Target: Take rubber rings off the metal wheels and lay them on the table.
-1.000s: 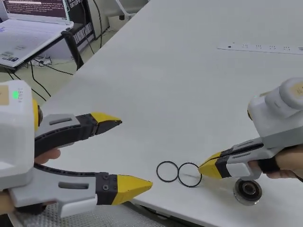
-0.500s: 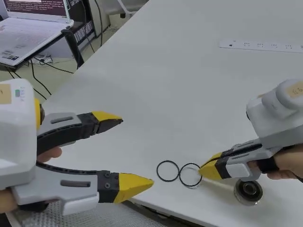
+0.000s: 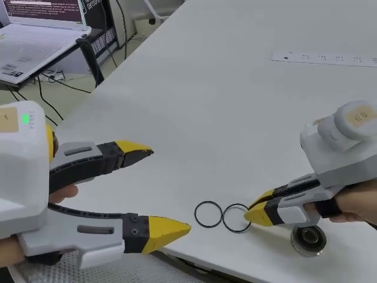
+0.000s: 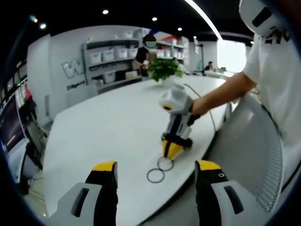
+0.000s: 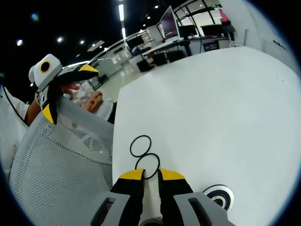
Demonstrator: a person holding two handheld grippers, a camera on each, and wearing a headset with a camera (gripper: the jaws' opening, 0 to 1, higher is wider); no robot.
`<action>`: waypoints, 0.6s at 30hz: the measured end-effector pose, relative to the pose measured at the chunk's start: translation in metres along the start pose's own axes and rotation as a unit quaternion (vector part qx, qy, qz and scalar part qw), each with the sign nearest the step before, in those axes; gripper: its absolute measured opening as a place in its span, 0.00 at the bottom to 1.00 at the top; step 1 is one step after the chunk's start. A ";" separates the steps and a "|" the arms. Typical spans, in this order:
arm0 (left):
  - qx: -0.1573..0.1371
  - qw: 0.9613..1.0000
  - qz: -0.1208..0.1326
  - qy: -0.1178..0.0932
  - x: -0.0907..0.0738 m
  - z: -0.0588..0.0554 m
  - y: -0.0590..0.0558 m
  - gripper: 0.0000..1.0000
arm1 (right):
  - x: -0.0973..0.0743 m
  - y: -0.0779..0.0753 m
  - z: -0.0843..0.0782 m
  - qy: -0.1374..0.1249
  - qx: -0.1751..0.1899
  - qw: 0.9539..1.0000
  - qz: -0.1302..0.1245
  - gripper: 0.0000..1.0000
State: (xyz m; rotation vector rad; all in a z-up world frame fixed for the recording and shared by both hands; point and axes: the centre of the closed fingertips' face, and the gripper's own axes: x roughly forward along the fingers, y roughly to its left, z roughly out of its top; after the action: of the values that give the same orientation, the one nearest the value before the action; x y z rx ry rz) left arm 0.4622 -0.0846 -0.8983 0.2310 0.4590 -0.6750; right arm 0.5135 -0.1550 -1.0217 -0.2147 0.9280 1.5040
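The left gripper [image 3: 169,188] hangs nearest, off the table's edge above a mesh chair back [image 5: 56,160], its fingers spread wide with nothing between them. Just past the edge, one rubber ring [image 3: 196,214] lies flat on the white table [image 3: 235,88], touching a second rubber ring [image 3: 235,204]. The right gripper [image 3: 247,214] has its yellow tips at the far side of that second ring; its fingers stand almost together with a slim gap, and the ring's arc runs in between them. Whether they pinch it I cannot tell. A metal wheel [image 3: 307,239] lies on the table just beside this gripper.

Further off, the head view shows a power strip [image 3: 324,59] across the table and a laptop [image 3: 35,29] on a side stand. The left gripper view looks the other way: a potted plant [image 4: 164,70] at the table's far end and shelves [image 4: 108,61] of storage bins, contents too small to tell. The right gripper view takes in a monitor [image 5: 168,21].
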 end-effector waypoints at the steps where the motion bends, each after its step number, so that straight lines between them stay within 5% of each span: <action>1: 0.000 1.000 0.001 0.001 0.000 0.000 0.000 0.68 | 0.000 0.000 0.000 0.001 -0.001 1.000 0.000 0.09; 18: 0.010 1.000 -0.007 0.007 0.006 -0.001 -0.003 0.67 | -0.029 -0.001 0.000 -0.015 -0.014 1.000 -0.023 0.13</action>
State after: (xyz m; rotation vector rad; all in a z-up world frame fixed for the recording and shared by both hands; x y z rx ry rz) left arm 0.4642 -0.0898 -0.9018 0.2509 0.4682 -0.6923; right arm 0.5196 -0.1765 -1.0039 -0.2322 0.8723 1.4753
